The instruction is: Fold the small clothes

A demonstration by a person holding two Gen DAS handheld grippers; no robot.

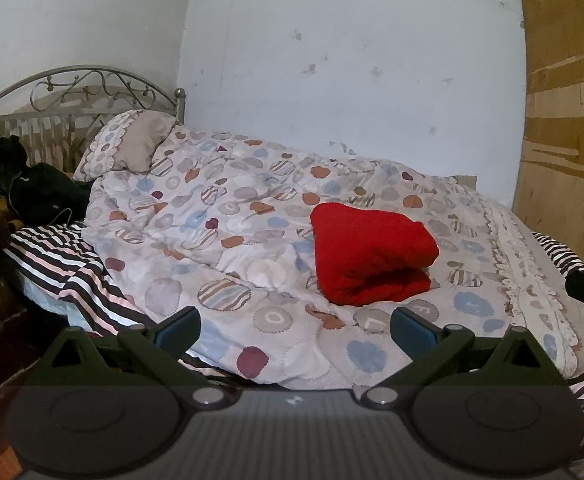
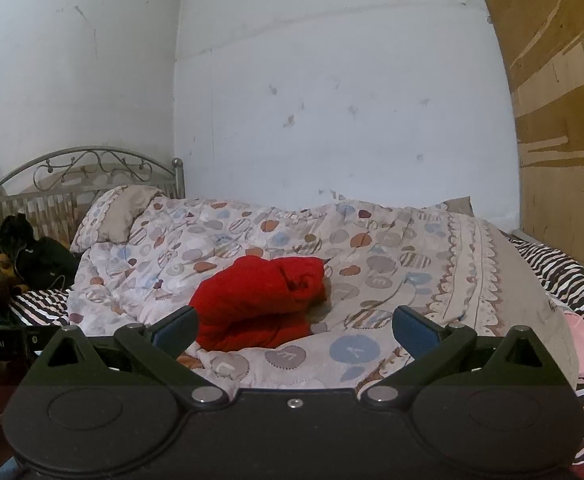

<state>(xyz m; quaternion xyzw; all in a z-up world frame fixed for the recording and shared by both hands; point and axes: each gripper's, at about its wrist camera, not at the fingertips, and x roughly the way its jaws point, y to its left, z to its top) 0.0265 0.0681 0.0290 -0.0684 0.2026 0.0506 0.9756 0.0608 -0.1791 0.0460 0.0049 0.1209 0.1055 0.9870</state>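
Your red garment (image 1: pixel 372 256) already lies folded into a thick bundle on the quilt (image 1: pixel 232 208), well clear of your left gripper (image 1: pixel 294 330) and right gripper (image 2: pixel 294 330), both wide open and empty, so little folding seems left.

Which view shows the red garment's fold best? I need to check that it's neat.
The left wrist view: the red garment lies unobstructed, its stacked layers and rounded fold edge facing the camera. In the right wrist view it looks bunched, with its near left corner behind a finger of the hand-held gripper.
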